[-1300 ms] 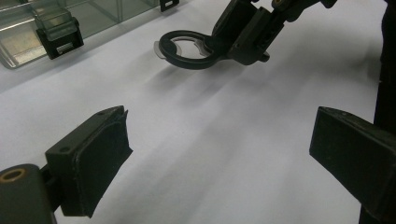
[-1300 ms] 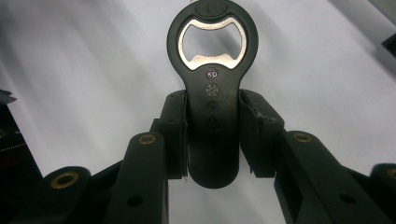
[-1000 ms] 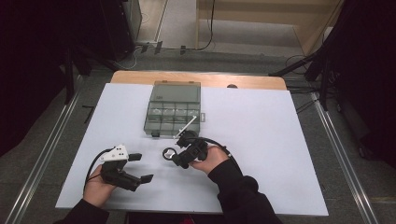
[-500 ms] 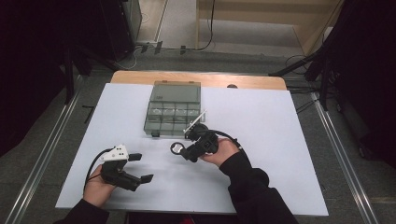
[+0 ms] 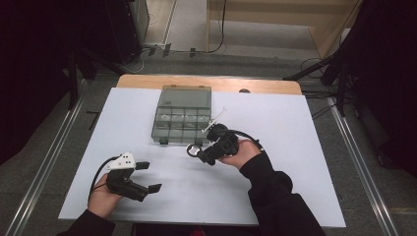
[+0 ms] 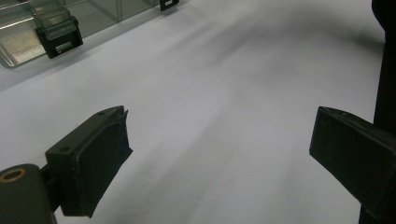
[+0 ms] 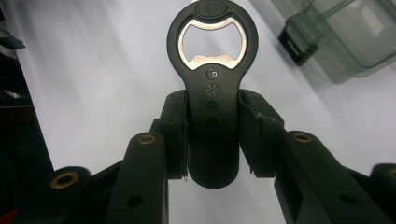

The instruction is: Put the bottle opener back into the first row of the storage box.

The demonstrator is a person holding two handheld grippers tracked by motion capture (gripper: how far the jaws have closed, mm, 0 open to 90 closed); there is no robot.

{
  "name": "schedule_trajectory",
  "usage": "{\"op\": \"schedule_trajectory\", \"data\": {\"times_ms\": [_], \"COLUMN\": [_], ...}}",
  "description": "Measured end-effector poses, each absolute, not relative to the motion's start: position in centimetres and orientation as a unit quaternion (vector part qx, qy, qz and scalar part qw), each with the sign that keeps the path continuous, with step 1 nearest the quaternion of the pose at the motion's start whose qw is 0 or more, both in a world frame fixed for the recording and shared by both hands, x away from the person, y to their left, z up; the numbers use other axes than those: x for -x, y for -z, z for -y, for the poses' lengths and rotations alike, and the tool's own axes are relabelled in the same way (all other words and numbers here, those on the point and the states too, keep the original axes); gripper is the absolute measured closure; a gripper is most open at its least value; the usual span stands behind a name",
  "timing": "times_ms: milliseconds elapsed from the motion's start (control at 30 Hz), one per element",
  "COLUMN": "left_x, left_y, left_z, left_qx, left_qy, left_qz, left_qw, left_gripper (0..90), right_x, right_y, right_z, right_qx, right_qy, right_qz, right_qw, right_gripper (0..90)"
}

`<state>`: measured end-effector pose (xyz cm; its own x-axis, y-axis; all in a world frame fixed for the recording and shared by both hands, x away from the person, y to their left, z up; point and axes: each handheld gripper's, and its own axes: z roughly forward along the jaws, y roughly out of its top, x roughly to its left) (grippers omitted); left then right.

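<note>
Presently I list one bottle opener (image 7: 213, 116), black with a metal mouth, clamped by its handle between the jaws of my right gripper (image 7: 213, 135) and carried head-forward above the white table (image 5: 295, 147), just in front of the clear compartment box (image 5: 183, 114), so the working end stays free. My left gripper (image 5: 147, 176) rests low near the table's front edge, well apart, jaws wide and empty, presumably kept out of the way. I judge the box, latches (image 6: 58, 35) toward me, the likely destination.
</note>
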<state>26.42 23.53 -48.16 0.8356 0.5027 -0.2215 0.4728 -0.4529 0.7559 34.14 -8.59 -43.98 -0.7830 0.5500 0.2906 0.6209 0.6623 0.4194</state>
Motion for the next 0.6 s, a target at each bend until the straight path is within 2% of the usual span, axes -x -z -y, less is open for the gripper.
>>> {"op": "schedule_trajectory", "data": {"times_ms": [600], "left_x": [-26.4], "left_y": [48.2], "left_z": [-23.5], "left_qx": [-0.852], "left_qy": [-0.016], "left_qz": [-0.287], "left_qw": [0.438], "left_gripper": [4.6], "right_x": [-36.6], "right_y": [41.7], "right_z": [9.2], "right_qx": [0.324], "right_qy": [0.267], "right_qz": [0.905], "right_qw": [0.064], "right_gripper": [65.9]}}
